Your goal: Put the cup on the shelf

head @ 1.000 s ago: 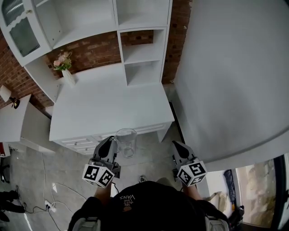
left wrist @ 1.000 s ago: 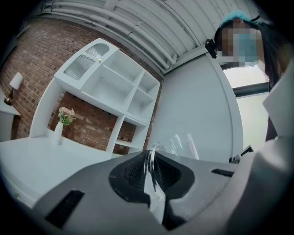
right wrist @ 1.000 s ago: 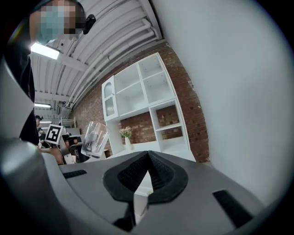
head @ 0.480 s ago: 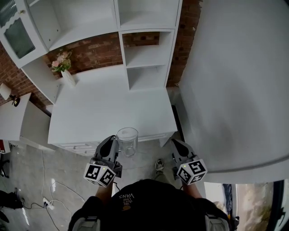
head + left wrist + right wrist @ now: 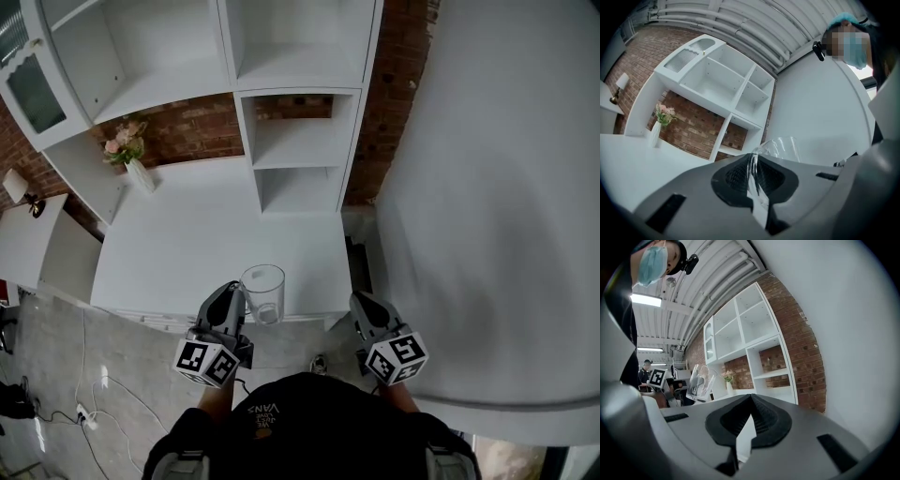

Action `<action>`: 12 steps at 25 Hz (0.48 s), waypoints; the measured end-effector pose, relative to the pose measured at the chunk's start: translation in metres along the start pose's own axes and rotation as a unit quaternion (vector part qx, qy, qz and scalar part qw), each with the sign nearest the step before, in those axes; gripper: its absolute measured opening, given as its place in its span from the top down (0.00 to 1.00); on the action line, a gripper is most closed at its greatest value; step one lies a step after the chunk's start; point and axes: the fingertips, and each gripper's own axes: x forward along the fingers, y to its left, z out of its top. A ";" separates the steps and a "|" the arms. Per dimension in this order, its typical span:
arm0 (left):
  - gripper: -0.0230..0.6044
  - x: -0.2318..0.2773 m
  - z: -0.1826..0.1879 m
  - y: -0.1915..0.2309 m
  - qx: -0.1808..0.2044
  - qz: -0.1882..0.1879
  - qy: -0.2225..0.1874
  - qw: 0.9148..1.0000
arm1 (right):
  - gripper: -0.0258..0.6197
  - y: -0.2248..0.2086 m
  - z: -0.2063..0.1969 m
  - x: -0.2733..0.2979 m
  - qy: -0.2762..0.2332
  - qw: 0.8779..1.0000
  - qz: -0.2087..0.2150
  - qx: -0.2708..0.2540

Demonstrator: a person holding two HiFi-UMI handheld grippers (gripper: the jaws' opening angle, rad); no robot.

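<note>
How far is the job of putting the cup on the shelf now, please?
Done: the left gripper is shut on the rim of the clear glass cup, off any surface. In hand: it hangs at the front edge of the white counter. Left: set it in the white shelf unit. The right gripper is shut, empty.

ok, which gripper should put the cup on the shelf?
Left. The left gripper is shut on the cup at its rim, with the shelf ahead. The right gripper is shut and empty.
</note>
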 end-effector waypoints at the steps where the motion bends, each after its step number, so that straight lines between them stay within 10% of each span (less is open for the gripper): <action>1: 0.94 0.008 -0.001 -0.002 0.000 0.004 -0.002 1.000 | 0.97 -0.007 0.003 0.002 0.001 1.000 0.004 0.000; 12: 0.94 0.078 -0.003 -0.006 0.008 0.034 -0.030 0.999 | 0.97 -0.056 0.002 0.028 0.025 0.998 0.061 0.001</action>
